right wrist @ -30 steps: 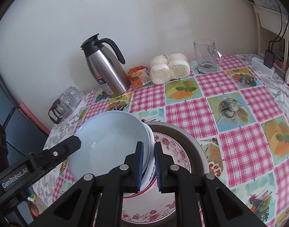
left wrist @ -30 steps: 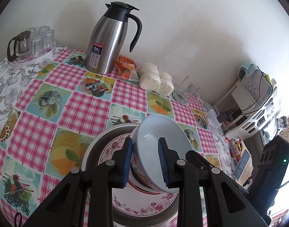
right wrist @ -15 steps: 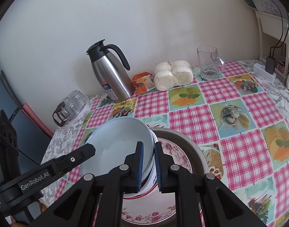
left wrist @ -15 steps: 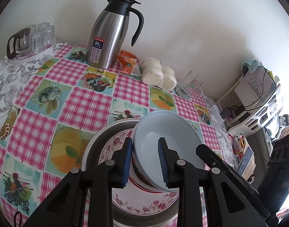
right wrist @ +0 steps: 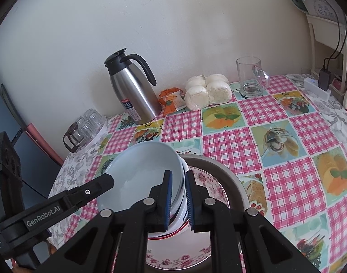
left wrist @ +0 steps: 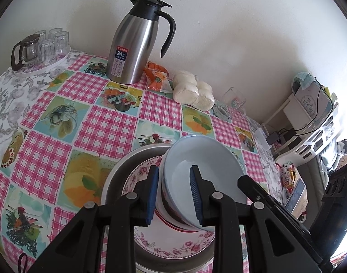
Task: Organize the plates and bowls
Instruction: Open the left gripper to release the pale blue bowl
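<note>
Midway through stacking. Right claw [right wrist: 178, 196] clamped on rim of nested bowls [right wrist: 146, 173], tilted above flowered plate [right wrist: 209, 182] in metal basin [right wrist: 228, 170]; left claw [left wrist: 173, 193] narrowly straddling opposite rim. Bowls yet to be lowered.

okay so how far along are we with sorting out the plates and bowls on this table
Done: a floral plate already sits in the metal basin. In hand: both hand-held grippers, left and right, clamp opposite rims of the stacked bowls, held tilted above the plate. Left: setting the stack down and letting go. No other plates or bowls show on the table.
</note>
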The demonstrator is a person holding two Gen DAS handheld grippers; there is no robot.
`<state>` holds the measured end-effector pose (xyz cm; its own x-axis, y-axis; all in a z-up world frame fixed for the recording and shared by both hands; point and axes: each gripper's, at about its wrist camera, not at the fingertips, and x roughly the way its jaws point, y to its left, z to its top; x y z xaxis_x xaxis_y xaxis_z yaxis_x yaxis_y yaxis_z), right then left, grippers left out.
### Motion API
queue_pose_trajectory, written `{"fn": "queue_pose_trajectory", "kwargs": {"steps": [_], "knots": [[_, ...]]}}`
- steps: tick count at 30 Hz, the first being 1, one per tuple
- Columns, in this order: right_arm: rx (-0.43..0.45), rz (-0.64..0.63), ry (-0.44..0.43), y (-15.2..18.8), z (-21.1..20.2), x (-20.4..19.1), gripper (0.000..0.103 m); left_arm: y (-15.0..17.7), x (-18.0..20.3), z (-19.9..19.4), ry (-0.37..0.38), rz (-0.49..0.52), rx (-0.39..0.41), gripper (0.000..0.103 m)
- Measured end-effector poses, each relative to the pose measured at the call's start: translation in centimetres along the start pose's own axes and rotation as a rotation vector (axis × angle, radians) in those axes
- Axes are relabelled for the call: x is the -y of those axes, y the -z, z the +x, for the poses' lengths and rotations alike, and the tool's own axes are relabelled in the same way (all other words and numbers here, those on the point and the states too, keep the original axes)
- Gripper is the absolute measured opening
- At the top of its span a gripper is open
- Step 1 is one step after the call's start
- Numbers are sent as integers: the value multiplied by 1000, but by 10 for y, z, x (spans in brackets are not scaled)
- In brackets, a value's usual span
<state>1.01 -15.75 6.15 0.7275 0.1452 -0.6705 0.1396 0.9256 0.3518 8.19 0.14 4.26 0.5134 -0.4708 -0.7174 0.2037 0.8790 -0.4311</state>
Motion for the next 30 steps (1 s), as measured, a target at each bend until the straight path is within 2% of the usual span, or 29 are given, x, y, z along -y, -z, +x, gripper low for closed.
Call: {"fn": "queue_pose_trajectory", "kwargs": {"steps": [4, 5, 7, 8, 12, 14, 16, 18, 23, 30], "knots": [[10, -3, 22, 0, -1, 0, 15, -2, 0, -5, -29, 3, 29, 33], [12, -4, 27, 0, -1, 1, 14, -2, 0, -7, -41, 7, 39, 37], [13, -3, 25, 0, -1, 1, 14, -2, 0, -9, -72, 13, 54, 57], [13, -4, 31, 0, 0, 1, 14, -2, 0, -10, -92, 14, 59, 58], [11, -9, 45, 0, 1, 3, 27, -3, -5, -8, -137, -1, 48, 63], [16, -8, 49, 0, 0, 4, 30, -3, -7, -8, -163, -1, 46, 70], [28, -7, 57, -1, -1, 4, 37, -3, -8, -8, -195, 0, 51, 80], [41, -5, 66, -1, -3, 5, 53, -2, -9, -7, -223, 4, 53, 81], [43, -6, 76, -1, -2, 7, 60, -1, -14, -2, -280, 7, 41, 84], [44, 9, 96, -1, -1, 14, 71, -1, -17, -4, -299, 5, 58, 92]]}}
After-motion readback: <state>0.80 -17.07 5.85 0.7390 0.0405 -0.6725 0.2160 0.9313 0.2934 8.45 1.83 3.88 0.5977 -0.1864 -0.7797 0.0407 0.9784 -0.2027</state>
